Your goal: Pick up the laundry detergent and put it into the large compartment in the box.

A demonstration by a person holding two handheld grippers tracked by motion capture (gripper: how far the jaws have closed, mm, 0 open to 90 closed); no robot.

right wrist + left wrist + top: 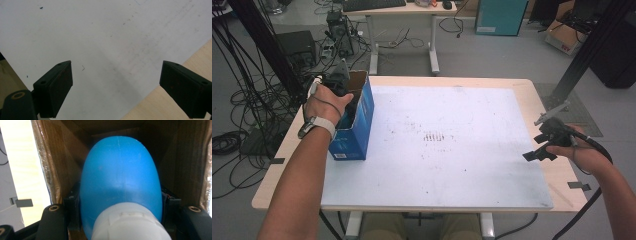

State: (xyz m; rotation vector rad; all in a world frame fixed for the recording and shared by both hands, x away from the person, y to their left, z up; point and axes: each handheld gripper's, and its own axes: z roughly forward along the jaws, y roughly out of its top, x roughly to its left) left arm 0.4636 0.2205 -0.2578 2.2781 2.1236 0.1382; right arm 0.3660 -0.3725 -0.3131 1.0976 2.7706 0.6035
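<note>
Where left gripper [120, 220] dips inside box [362, 117], jaws clamp smooth blue bulb-shaped object [120, 177], white-based; right gripper [116, 87] jaws spread, empty.

Grey floor [492, 55], smooth and evenly lit. Pale wooden surface [532, 95] topped with a scuffed white board [452, 165]. Second desk [412, 9] beyond, white legs, holding a keyboard [373, 4] and a mouse [447, 4]. Teal cabinet [498, 17] at the far side. Open cardboard carton [564, 35] at upper right. Black frame post [592, 45] at right, another [267, 45] at left. Tangled black cables [237, 85] on the floor at left, beside a black case [296, 46].
</note>
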